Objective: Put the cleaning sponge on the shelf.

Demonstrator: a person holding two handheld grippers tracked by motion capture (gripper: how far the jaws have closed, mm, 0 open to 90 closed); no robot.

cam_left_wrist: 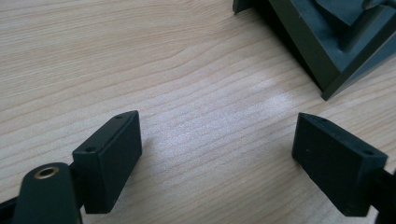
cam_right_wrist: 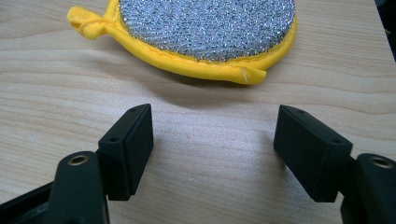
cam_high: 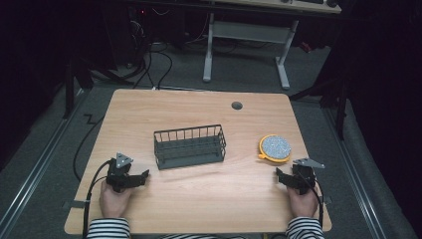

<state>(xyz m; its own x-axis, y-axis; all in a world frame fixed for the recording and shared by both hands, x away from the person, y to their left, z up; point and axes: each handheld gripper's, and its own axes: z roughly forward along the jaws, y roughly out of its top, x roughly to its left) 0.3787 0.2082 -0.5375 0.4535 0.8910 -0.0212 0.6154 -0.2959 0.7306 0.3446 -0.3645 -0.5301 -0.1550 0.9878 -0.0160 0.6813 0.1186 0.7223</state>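
Scourer (cam_right_wrist: 205,28) near right hand-held gripper (cam_right_wrist: 215,140) (wide) | left hand-held gripper (cam_left_wrist: 217,154) wide, beside basket (cam_left_wrist: 322,42)

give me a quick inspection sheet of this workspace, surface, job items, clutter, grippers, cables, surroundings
surface: light wooden table, bare wood around the items, a round grey grommet near the far edge
job's things: yellow-rimmed round scrubber with a silvery face, lying flat just ahead of the right gripper; dark wire basket upright mid-table, nothing seen inside
clutter: nothing seen
grippers: left gripper open, near the basket's near left corner, holding nothing; right gripper open, just short of the scrubber, not touching it
cables: a black cable trails from the left gripper off the near edge; more cables on the floor beyond
surroundings: grey carpet, white desk frame behind, dark room
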